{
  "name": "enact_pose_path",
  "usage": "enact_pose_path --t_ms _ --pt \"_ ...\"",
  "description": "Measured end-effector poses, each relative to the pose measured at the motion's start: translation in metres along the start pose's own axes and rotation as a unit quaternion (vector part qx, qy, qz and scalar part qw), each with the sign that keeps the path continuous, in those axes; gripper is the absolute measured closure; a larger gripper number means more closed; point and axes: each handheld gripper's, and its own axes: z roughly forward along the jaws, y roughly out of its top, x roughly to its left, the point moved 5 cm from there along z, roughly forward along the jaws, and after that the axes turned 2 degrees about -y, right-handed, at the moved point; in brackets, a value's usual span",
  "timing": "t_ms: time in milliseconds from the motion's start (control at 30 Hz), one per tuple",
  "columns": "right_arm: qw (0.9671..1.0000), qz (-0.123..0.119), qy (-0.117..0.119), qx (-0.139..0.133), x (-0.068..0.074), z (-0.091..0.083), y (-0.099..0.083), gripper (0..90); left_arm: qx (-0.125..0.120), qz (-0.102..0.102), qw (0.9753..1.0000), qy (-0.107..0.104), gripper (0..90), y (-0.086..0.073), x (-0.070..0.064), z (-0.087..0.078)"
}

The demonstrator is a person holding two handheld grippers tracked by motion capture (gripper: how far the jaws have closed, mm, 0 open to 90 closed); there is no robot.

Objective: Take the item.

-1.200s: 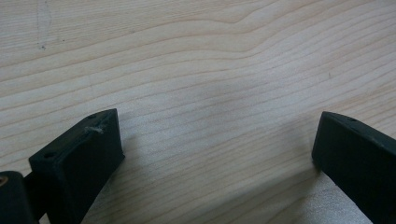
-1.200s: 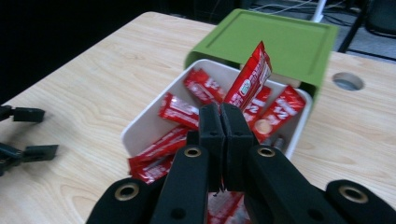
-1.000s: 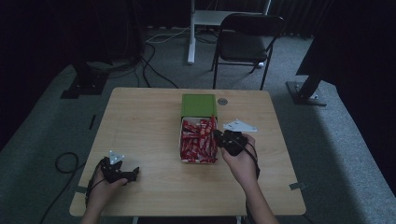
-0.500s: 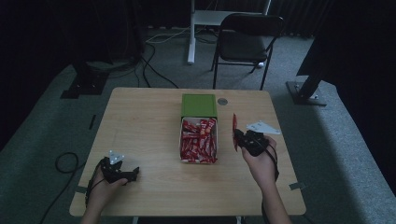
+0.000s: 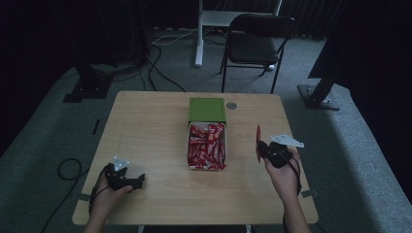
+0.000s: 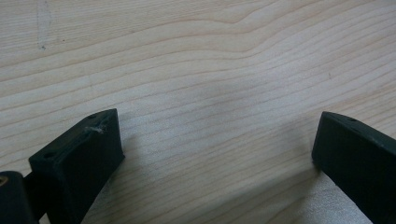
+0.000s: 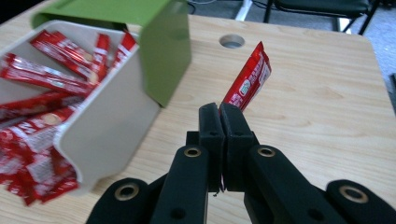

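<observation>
- Right hand-held gripper (image 7: pixel 219 109) is clamped on one red sachet (image 7: pixel 247 77), clear of the box (image 7: pixel 116 112) to its left.
- Left hand-held gripper (image 6: pixel 215 154) gapes, idle, on the table (image 6: pixel 196 56).
- Judged early: the box is full of sachets; this one is not yet set down.

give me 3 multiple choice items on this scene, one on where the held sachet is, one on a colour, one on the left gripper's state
1. Where is the red sachet held by the right hand-held gripper?
A. inside the box
B. above the table, right of the box
C. on the chair

2. What colour is the lid of the box?
A. green
B. blue
C. yellow

3. How are the left hand-held gripper's jaws?
A. shut on a sachet
B. shut on nothing
C. open, with bare table between them

Key: 1 B, the high view shows the sachet right of the box, over the table. 2 A, the lid is green in both views. 3 C, the left gripper view shows the jaws wide apart over wood.
</observation>
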Motion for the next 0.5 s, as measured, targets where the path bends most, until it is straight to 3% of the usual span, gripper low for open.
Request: enact_pose_path --t_ms 500 --pt "0.9994 0.018 -0.023 0.018 -0.029 0.012 -0.034 88.6 0.0 0.0 1.0 0.0 2.3 0.0 0.0 0.0"
